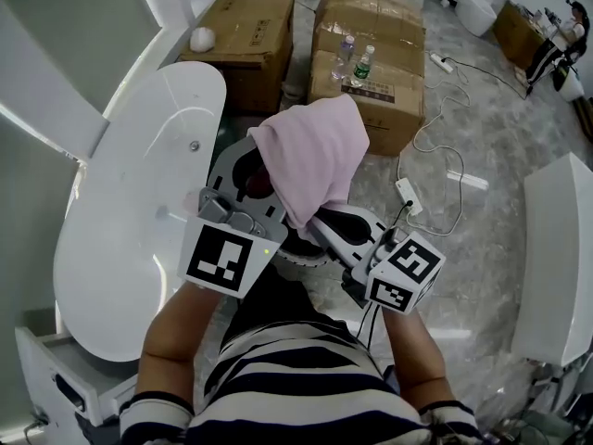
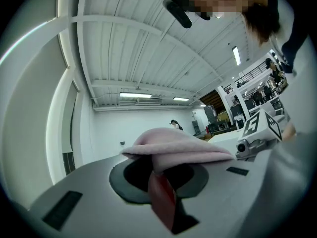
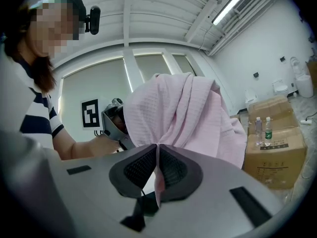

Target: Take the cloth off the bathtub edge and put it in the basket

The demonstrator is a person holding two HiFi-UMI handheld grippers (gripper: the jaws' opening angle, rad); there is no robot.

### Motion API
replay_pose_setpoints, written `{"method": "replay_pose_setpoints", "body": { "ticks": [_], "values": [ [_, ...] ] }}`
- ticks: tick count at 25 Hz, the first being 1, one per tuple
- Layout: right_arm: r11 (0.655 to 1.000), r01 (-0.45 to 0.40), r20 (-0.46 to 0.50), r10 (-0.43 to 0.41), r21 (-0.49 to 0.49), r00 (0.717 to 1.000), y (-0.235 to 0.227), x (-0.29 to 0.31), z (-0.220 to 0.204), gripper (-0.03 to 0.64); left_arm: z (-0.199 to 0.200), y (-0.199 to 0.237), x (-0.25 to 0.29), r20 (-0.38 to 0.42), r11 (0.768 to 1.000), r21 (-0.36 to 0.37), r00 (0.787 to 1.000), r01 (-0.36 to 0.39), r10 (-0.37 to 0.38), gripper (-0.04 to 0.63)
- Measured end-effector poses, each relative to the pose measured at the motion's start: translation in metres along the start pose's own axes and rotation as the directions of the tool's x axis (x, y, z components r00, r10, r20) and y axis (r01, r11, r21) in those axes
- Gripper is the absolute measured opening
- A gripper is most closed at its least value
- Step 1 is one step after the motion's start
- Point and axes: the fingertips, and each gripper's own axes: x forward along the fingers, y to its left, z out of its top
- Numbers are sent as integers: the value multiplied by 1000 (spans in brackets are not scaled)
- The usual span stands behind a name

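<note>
Both tongs were clamped on the pink cloth, which hung bunched in the air between them, in front of the person's striped shirt. In the left gripper view the left tongs were nearly together, with a fold of the cloth pinched at the tips and the rest of it spread flat over the top of them. In the right gripper view the right tongs were pressed almost shut on a thin edge of the cloth, and the fabric draped up and over in front of them. From the head view the left tongs and the right tongs met under the cloth from opposite sides, close to each other. The cloth was clear of the white bathtub; it touched neither the rim nor the basin and hung over the grey floor just beside the tub. So the first half of the task looked done: the cloth was off the bathtub edge and securely lifted. What remained was the carry and the drop. No basket showed in any view, only cardboard boxes with two bottles on top, so the basket had yet to be found and reached before the tongs could release.
</note>
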Motion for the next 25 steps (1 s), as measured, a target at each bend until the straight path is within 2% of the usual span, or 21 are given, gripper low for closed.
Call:
{"method": "replay_pose_setpoints", "body": {
  "ticks": [6,9,16,20,25],
  "values": [
    [992,108,-18,-107,63,994,-25,5,-15,38,-30,-5,25,-12,993,-83,996,88,-89,69],
    [981,165,-22,-163,99,986,-36,2,-19,38,-39,-12,38,-14,981,-128,989,143,-146,68],
    [952,284,-33,-282,115,959,-50,-13,-24,38,-49,-33,59,8,946,-202,966,254,-257,69],
    [945,304,-37,-301,125,953,-53,-20,-34,38,-59,-44,61,2,935,-221,959,277,-284,69],
    [938,309,-85,-299,156,950,-57,-13,-52,38,-88,-42,58,-60,926,-268,954,267,-293,69]
  ]
}}
